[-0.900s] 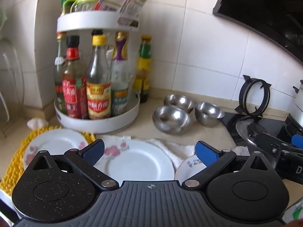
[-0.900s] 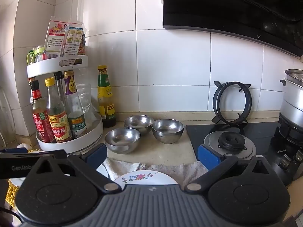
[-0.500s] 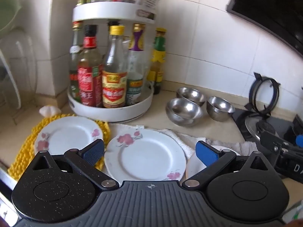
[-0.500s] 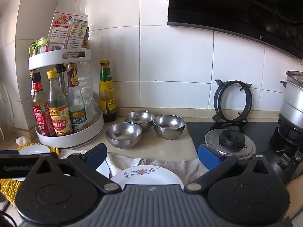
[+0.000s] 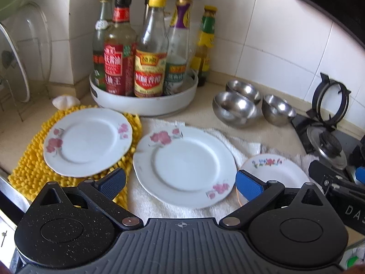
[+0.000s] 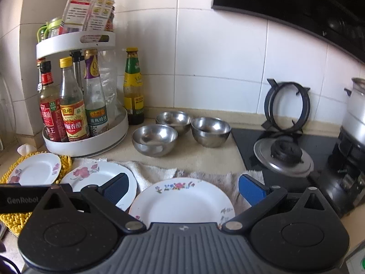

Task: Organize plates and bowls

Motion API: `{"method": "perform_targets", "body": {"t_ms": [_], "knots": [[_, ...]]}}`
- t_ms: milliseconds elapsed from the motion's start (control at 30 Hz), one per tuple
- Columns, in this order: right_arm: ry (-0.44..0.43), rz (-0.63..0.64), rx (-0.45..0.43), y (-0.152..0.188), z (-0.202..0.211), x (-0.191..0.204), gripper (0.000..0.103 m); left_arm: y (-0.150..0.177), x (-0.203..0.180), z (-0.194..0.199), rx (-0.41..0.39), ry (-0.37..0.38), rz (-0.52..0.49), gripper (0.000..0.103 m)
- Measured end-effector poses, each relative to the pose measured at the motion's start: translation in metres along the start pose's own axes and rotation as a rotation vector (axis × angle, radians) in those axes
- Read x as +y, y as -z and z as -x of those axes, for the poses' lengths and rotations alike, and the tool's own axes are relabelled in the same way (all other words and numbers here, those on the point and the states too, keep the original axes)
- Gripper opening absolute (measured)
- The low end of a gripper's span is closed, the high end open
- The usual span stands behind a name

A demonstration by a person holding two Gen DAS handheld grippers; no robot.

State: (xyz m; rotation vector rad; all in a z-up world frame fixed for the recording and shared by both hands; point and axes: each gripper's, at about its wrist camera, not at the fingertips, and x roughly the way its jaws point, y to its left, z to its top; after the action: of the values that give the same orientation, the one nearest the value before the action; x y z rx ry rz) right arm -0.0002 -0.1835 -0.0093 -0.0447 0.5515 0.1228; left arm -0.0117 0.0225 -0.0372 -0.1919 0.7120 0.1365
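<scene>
Three white plates lie in a row along the front of the counter: a pink-flowered plate on a yellow nubbly mat, a larger pink-flowered plate on a white towel, and a small plate with multicoloured flowers at the towel's right end, near the black hob. Behind the towel three steel bowls stand close together in a cluster, all upright and none stacked. The left gripper hangs over the larger plate with its blue pads spread wide and nothing between them; the right gripper hangs over the small plate, likewise spread and empty. The word "GenRobot" shows on the black bar of the left tool in the right wrist view, and the letters "DAS", cut off at the frame edge, on the right tool's body in the left wrist view. A white two-tier turntable rack holds sauce bottles with red, yellow and green labels in Chinese characters, too blurred to read with certainty; a green-capped bottle stands just beside it against the tiled wall. A pan support ring leans on the wall behind a burner cap.
</scene>
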Motion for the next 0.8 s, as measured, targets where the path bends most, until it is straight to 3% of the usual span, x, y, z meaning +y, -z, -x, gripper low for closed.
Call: {"method": "perform_targets", "body": {"t_ms": [233, 800], "knots": [[-0.011, -0.025, 0.044, 0.003, -0.009, 0.000, 0.103, 0.002, 0.000, -0.012, 0.060, -0.006, -0.005, 0.103], [-0.025, -0.010, 0.065, 0.002, -0.019, 0.007, 0.103, -0.002, 0.007, -0.017, 0.074, -0.024, 0.022, 0.103]]}}
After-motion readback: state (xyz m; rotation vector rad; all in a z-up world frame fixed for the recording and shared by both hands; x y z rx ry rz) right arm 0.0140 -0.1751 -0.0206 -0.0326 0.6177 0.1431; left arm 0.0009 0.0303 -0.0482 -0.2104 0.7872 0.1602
